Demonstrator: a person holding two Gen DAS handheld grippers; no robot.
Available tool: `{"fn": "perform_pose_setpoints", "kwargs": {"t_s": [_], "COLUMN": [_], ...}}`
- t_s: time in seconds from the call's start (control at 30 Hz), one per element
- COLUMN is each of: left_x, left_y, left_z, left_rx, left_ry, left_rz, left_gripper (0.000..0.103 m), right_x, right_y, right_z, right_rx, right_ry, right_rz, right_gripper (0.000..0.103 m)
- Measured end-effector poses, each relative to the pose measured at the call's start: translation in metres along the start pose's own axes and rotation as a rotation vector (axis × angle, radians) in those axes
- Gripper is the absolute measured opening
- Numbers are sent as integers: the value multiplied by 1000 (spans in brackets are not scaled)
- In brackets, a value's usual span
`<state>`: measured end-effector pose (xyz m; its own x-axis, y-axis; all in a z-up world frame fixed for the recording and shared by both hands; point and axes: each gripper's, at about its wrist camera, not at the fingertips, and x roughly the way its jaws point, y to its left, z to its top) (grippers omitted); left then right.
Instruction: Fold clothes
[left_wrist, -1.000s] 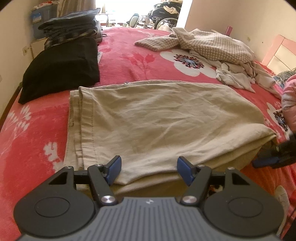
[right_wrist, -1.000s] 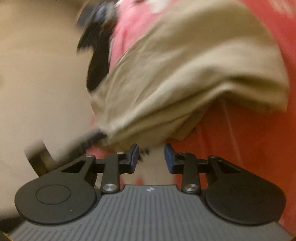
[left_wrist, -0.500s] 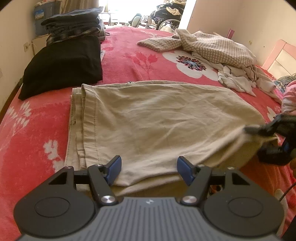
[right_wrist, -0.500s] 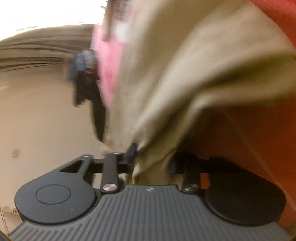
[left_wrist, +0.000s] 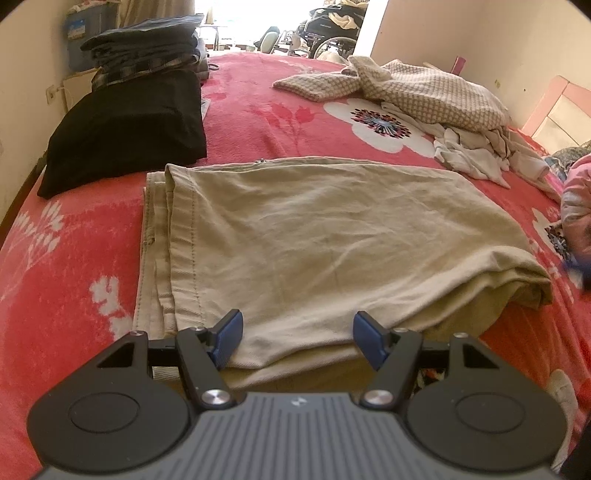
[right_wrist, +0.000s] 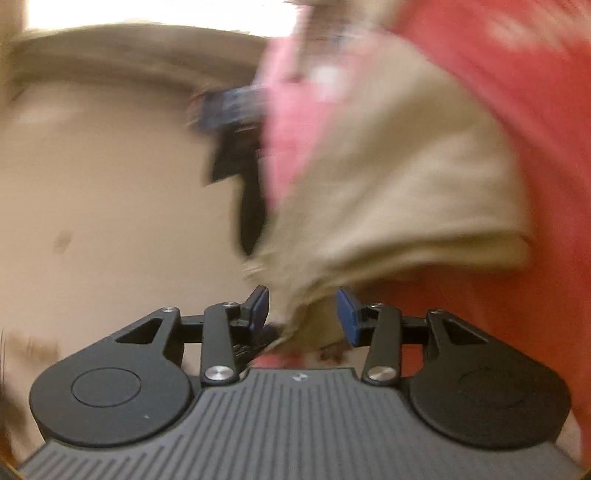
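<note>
- Our left gripper (left_wrist: 297, 334) points steeply downward, its jaws set wide apart, the blue pads (left_wrist: 228, 336) clear of anything.
- Nothing is pinched between those left fingers.
- Our right gripper (right_wrist: 302, 314) tilts only slightly below level; its picture is blurred.
- Its jaws have just been opening, and the blue pads (right_wrist: 347, 314) stand apart with a loose fold of cloth between them, not pressed by either pad.

No words or numbers read anywhere here. A small pale emblem sits on the left gripper (left_wrist: 297, 336) body and on the right gripper (right_wrist: 302, 314) body, too tiny to make out.
</note>
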<state>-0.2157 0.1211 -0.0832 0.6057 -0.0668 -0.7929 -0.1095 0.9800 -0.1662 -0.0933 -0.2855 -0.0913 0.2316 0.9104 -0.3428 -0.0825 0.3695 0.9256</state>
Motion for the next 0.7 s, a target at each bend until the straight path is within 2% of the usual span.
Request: {"fn": "perform_pose_setpoints", "kwargs": {"t_s": [0.07, 0.13, 0.2, 0.27, 0.3, 0.37, 0.4, 0.5, 0.57, 0.6, 0.7], "left_x": [0, -2, -6, -12, -17, -30, -35, -39, -29, -23, 3], "left_y": [1, 1, 0, 0, 1, 0, 0, -8, -16, -18, -23], "left_z": [0, 0, -2, -3, -3, 0, 3, 13, 17, 17, 14], "left_rx": [0, 3, 14, 34, 46, 74, 91, 153, 189, 200, 221], "left_ry": [0, 0, -3, -14, -23, -75, -97, -128, -110, -96, -7], "left_rz": [0, 4, 14, 23, 28, 40, 31, 4, 3, -1, 24], "left_gripper": [68, 67, 66, 63, 62, 63, 63, 65, 65, 65, 66], "right_x": [-8, -3, 16, 61, 75, 77, 69, 25, -6, -16, -39], "right_y": [32, 54, 62, 51, 35, 17, 19, 46, 45, 35, -8], "right_z": [6, 13, 12, 12, 10, 8, 11, 21, 31, 36, 48], "right_rx": [-153, -310, -501, -631, -664, -701, -687, -613, -520, -437, -137], "right_ry": [-62, -137, -146, -45, 39, 102, 95, -55, -136, -149, -176], "right_rz": [-9, -84, -238, -469, -591, -635, -627, -519, -529, -544, -548], "right_gripper": [40, 39, 39, 38, 35, 32, 32, 36, 48, 56, 57]}}
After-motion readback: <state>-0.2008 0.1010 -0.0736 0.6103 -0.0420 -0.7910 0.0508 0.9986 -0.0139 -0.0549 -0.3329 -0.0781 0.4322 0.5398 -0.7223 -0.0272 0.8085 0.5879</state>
